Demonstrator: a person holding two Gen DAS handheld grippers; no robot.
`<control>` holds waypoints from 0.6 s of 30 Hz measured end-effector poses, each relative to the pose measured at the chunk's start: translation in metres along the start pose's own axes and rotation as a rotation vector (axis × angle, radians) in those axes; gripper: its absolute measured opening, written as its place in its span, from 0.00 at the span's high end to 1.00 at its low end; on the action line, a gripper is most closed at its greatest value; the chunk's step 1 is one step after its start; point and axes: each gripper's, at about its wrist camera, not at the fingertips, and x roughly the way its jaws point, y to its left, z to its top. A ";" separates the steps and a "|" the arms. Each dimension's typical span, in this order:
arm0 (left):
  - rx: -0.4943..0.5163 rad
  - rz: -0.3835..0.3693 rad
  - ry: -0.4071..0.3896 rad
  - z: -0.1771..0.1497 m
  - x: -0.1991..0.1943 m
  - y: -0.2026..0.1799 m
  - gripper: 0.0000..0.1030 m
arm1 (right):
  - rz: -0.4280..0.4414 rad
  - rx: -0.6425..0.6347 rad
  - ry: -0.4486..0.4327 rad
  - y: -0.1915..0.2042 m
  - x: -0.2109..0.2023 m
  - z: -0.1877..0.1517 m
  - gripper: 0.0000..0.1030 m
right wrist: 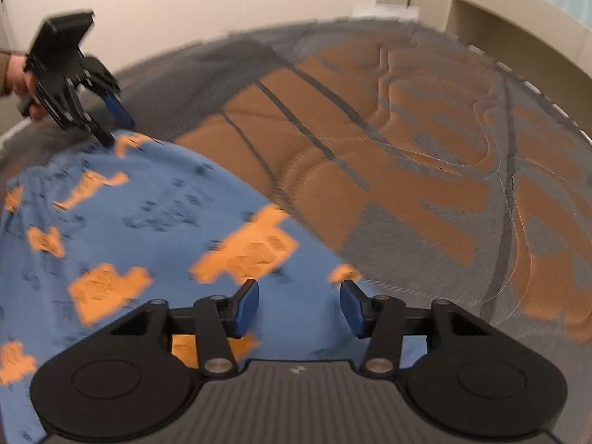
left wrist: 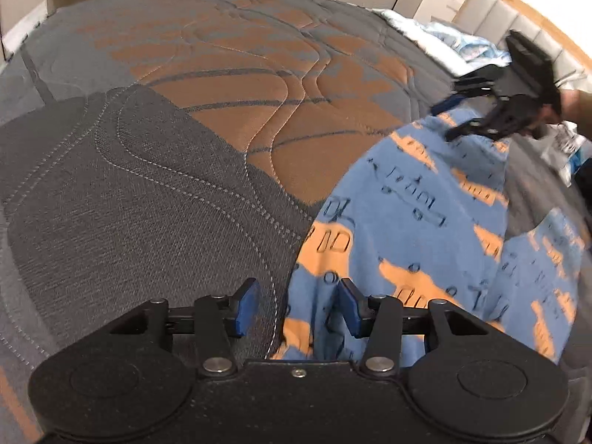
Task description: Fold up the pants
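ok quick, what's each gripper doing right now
Left gripper: open, holding nothing, over the pants edge.
Right gripper: open, holding nothing, above the pants.

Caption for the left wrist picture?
Open left gripper over blue pants on a quilted mattress.

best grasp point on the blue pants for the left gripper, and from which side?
Probably the pants' near edge, where it meets the grey-and-orange mattress just ahead of the left gripper. Come down from above, one finger either side of that edge: the cloth lies flat, so only a border gives a pinchable lip. Its jaws stand apart, nothing between them.
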 end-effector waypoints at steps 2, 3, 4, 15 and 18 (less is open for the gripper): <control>0.011 -0.017 0.028 0.002 0.004 0.000 0.52 | 0.035 -0.013 0.043 -0.020 0.009 0.006 0.47; 0.021 -0.020 0.042 0.003 0.010 0.000 0.52 | 0.058 -0.014 0.066 -0.029 0.012 0.008 0.47; 0.021 -0.027 0.047 0.004 0.012 0.001 0.52 | 0.074 -0.017 0.087 -0.036 0.016 0.009 0.47; 0.079 -0.040 0.032 0.016 0.030 -0.005 0.97 | 0.244 0.018 0.138 -0.070 0.030 -0.003 0.98; 0.105 0.021 -0.012 0.017 0.029 -0.009 0.98 | 0.221 0.045 0.088 -0.074 0.020 -0.006 0.98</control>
